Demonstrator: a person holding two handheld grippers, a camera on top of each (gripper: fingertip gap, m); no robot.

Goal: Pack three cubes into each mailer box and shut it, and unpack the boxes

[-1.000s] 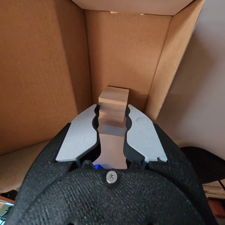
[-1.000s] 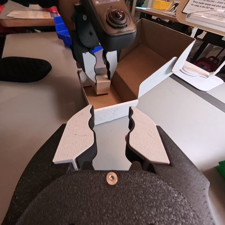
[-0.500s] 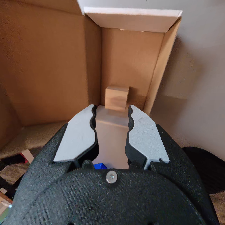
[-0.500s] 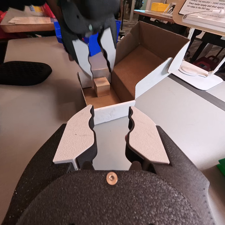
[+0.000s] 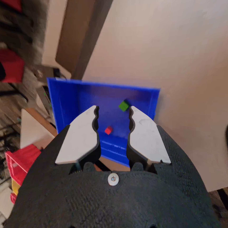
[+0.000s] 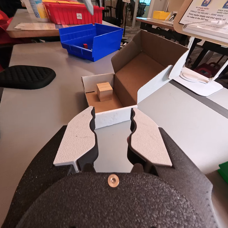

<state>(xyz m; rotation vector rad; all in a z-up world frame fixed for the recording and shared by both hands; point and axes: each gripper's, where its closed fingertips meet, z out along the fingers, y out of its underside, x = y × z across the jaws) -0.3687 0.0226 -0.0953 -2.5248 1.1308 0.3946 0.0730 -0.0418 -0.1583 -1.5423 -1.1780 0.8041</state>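
The left hand-held gripper [image 5: 112, 122], which a second ago straddled the plain wooden cube [image 6: 104, 91] inside the open white cardboard mailer box [image 6: 113, 118], has let it go and swung to above the blue plastic bin [image 5: 76, 104]; one cube is packed, two are judged still needed. Its jaws stand apart and empty, framing a small red cube [image 5: 108, 130] at centre, a green cube [image 5: 123, 106] upper right. The right hand-held gripper [image 6: 112, 121], jaws apart, empty, hovers over the grey desk [image 6: 37, 117] just before the box's front wall.
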